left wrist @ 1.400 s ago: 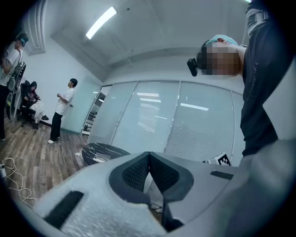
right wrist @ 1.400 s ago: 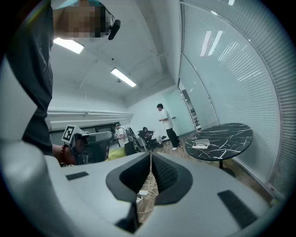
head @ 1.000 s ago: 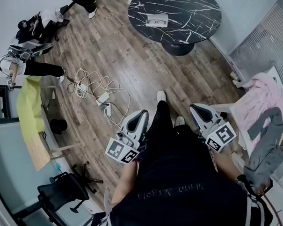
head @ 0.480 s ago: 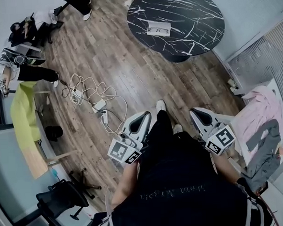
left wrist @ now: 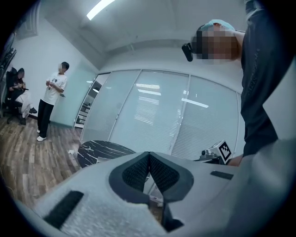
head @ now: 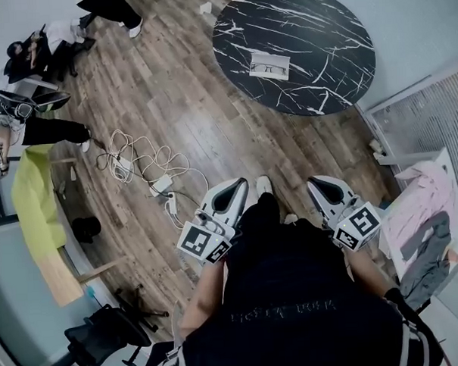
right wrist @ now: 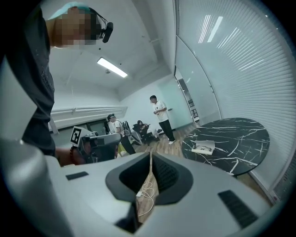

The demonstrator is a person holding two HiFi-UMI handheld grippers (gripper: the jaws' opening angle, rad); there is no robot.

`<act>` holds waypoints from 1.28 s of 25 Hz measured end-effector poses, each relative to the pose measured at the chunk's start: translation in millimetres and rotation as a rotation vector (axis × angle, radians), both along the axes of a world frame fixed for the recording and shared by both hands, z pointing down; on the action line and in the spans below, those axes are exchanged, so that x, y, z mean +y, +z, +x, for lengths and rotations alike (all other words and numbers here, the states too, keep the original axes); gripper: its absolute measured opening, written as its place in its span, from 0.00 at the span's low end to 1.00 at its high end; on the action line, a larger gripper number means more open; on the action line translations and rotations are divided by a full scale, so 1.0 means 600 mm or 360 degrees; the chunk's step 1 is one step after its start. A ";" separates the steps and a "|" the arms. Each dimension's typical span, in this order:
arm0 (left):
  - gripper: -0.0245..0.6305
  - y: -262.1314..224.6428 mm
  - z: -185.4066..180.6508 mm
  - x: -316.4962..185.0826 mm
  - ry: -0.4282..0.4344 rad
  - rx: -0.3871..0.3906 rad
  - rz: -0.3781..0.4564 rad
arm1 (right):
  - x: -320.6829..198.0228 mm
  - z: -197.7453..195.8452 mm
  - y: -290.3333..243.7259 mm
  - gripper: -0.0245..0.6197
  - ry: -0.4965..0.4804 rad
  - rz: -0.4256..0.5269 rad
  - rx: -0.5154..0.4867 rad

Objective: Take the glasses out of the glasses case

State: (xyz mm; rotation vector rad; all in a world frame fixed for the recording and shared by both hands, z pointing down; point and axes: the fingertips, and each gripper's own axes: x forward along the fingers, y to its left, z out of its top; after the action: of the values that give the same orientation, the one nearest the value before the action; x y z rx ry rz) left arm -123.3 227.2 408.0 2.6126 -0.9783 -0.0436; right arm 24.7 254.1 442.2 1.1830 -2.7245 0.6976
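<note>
"Where's the glasses case (head: 270, 64)?"

"On the round black surface (head: 336, 30), well apart from both tools."

"And the tools?"

"The left tool (head: 234, 186) and right tool (head: 318, 182) are held close to the person's body, pointing forward. Both have their jaws together and empty. The right gripper view shows the case side-on. Cables (head: 148, 155) sprawl on the floor, leftward."

Lighting: even, cool indoor light from ceiling strip lights (left wrist: 99, 8); bright streaks mirrored on the glass partition (left wrist: 152, 92).
Shadows: soft, faint.
Distortion: strong fisheye bend and dark corners in all 3 views.
Focus: left gripper (left wrist: 149, 162) and right gripper (right wrist: 151, 162) shells soft nearest the lens.
</note>
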 end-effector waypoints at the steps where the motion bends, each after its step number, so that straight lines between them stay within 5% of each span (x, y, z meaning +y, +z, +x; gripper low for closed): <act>1: 0.07 0.002 -0.003 -0.013 0.0025 -0.0004 -0.0006 | -0.013 -0.008 0.001 0.09 -0.0001 -0.0005 0.0008; 14: 0.07 0.015 -0.026 -0.130 0.0110 -0.0024 -0.0015 | -0.130 -0.033 0.007 0.09 0.0057 0.0011 0.0071; 25: 0.07 0.013 -0.010 -0.248 0.0054 -0.0070 0.0018 | -0.257 -0.009 0.030 0.09 0.0085 -0.0084 -0.0152; 32: 0.07 0.014 0.033 -0.355 0.0077 -0.0120 0.0011 | -0.374 0.024 0.047 0.09 0.0041 -0.0050 -0.0061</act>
State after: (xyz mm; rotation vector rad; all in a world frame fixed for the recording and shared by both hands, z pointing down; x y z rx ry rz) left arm -103.4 14.1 416.5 2.6602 -0.9409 0.0640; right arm 39.4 29.4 470.2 1.2127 -2.7234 0.7713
